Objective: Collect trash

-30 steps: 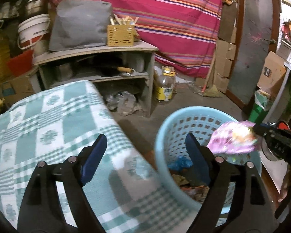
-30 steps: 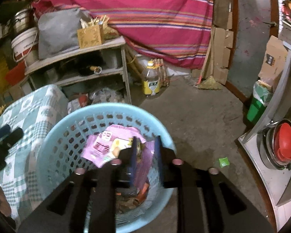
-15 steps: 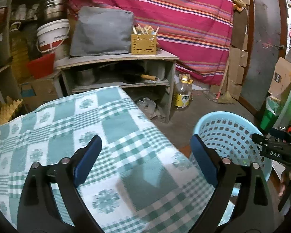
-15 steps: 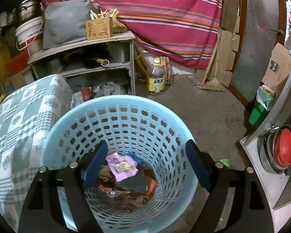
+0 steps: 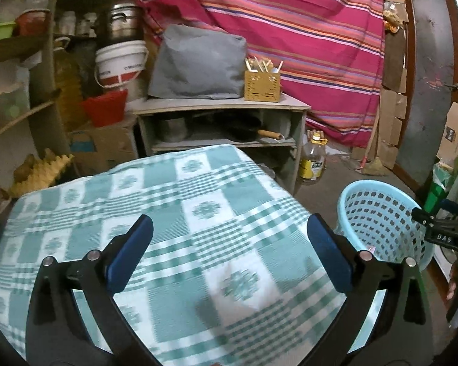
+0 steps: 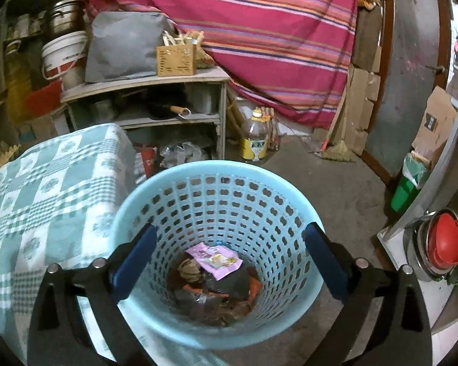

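Pink wrapper (image 6: 218, 260) dropped into basket (image 6: 216, 170), right fingers (image 6: 326, 262) just opened, above it.

Striped red curtain (image 5: 305, 30) behind grey shelf unit (image 5: 223, 109), bare concrete floor (image 6: 320, 183), cardboard-patched wall (image 5: 392, 91).

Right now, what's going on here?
A person is collecting trash with two handheld tools. The right tool hangs over the blue basket, its jaws just opened and empty; the pink wrapper lies on the trash inside. The left tool, open and empty, is over the checked cloth.
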Action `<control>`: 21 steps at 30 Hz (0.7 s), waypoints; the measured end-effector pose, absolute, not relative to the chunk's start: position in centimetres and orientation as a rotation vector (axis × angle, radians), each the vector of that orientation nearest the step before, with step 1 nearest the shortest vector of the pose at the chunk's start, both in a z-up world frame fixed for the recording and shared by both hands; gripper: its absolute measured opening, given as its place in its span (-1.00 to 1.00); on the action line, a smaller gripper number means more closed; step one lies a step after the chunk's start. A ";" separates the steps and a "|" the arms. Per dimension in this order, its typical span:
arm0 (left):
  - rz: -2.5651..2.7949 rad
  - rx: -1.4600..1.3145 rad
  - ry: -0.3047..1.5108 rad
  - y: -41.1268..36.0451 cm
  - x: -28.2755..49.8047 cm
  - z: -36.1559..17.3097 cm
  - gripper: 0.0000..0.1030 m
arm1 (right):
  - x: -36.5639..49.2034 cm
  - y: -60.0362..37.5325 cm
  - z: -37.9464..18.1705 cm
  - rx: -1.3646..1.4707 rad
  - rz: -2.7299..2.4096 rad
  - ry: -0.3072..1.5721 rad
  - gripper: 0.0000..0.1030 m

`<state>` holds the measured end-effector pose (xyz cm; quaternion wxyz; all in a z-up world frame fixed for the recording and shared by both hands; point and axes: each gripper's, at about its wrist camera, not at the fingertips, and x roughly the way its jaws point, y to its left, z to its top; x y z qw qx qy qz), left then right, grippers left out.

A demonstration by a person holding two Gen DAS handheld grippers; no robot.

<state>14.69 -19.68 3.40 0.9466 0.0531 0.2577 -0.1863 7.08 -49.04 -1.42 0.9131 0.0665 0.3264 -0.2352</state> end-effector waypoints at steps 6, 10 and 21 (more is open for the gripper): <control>-0.322 0.087 0.492 -14.8 11.4 3.4 0.89 | 4.5 -43.4 0.5 0.068 -0.448 0.581 0.91; -0.274 0.077 0.484 -11.3 9.2 3.1 0.90 | 2.6 -38.3 1.1 0.050 -0.360 0.523 0.91; -0.108 0.071 0.425 -3.9 4.0 0.9 0.90 | 0.2 -26.8 -0.2 0.025 -0.138 0.454 0.91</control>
